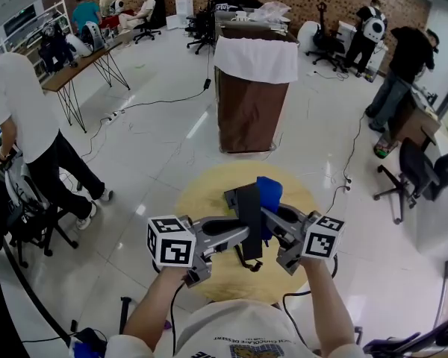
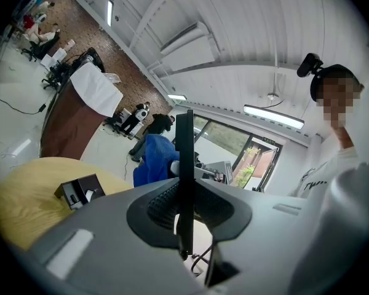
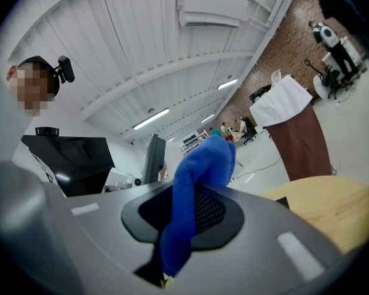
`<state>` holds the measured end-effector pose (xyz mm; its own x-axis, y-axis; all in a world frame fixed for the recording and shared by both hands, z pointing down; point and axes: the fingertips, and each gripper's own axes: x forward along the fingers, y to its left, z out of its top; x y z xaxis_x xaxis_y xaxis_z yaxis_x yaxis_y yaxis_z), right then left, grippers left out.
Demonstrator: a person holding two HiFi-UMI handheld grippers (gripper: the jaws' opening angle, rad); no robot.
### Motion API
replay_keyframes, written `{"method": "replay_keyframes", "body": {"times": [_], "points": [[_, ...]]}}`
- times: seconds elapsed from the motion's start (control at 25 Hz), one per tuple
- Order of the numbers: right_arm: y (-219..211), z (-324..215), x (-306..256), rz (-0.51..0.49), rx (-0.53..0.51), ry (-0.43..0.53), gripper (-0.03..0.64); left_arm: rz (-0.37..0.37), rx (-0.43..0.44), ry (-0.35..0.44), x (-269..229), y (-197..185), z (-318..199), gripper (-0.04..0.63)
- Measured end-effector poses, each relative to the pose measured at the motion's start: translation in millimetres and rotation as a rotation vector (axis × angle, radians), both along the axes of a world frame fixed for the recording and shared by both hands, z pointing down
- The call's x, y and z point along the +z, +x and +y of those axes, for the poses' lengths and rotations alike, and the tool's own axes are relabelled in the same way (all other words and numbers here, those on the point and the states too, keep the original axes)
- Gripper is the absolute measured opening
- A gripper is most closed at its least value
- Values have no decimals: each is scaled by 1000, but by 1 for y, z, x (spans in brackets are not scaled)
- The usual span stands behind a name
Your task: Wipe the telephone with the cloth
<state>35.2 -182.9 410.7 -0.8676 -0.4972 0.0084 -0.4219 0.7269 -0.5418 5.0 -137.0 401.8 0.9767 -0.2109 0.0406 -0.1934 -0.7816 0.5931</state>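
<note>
The left gripper is pinched on a flat, black, slab-shaped telephone. In the left gripper view, the slab is seen edge-on and upright, and the dark ribbed pads are pressed against its two faces. A thin black cable hangs from the lower end of the telephone.

The right gripper is clamped on a bright blue fleecy cloth. In the right gripper view, the cloth is gripped between the pads and a rounded fold stands up beyond the jaws.

Both grippers are held roughly level above a round, pale-yellow wooden table, and their tips are pointed toward each other. The cloth is positioned just beside the telephone, on the face turned toward the right gripper. Whether the two touch cannot be determined from any view.

A small, open black box rests on the table top, apart from both grippers. A brown cabinet draped with a white sheet stands on the glossy floor beyond the table.
</note>
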Motion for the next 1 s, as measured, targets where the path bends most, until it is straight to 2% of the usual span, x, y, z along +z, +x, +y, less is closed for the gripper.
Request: {"method": "replay_keyframes", "body": {"times": [1.0], "points": [[5,-24,-46,-41,28,83,61,-23,60,-23,23,10,22,61]]}}
